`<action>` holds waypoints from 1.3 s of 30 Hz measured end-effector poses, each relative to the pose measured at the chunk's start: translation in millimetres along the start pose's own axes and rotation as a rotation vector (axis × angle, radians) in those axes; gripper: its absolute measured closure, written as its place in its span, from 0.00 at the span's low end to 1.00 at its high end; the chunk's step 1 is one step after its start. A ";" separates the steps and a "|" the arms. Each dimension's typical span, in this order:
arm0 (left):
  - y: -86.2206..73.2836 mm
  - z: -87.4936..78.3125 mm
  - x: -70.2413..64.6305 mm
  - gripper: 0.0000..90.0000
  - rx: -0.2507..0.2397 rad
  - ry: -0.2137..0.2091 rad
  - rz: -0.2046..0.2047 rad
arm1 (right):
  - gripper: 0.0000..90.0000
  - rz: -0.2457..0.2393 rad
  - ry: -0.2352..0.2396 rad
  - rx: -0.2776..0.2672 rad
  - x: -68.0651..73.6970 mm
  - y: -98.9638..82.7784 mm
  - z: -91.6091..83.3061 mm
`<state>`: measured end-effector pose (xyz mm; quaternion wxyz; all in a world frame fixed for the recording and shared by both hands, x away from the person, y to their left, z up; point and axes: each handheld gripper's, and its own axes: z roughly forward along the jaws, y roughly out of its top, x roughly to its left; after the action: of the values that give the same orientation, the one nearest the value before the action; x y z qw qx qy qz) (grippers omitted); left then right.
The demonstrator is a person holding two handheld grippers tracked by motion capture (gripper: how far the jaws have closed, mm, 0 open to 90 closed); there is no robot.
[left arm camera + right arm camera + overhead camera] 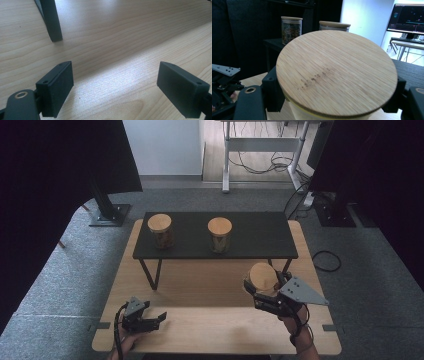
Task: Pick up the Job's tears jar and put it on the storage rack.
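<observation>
The right gripper pinches a wood-lidded glass jar below its lid, likely fragile and slippery, while the left gripper's fingers stand spread and empty

shelf right half: free | left: two jars

A jar with a round bamboo lid sits clamped between the right gripper's two black jaws, which press its sides just under the lid. Behind it, on a black shelf, stand two more lidded glass jars: one with dark contents and another mostly hidden. The left gripper lies at the lower left, over the pale worktop, and a monitor glows at the upper right
</observation>
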<state>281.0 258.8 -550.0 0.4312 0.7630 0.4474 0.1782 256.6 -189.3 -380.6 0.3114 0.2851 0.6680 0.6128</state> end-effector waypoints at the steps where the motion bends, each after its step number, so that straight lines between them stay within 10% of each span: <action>1: 0.0 0.0 0.0 0.15 0.000 0.000 0.000 | 0.27 -0.001 -0.001 0.000 -1.1 1.8 0.4; 39: 0.1 0.3 -0.6 0.15 0.003 0.002 0.007 | 0.27 -0.011 0.010 -0.009 -13.8 29.4 13.9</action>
<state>280.9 258.1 -550.0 0.4291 0.7650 0.4454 0.1796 276.1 -188.3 -351.1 0.3129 0.2768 0.6685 0.6154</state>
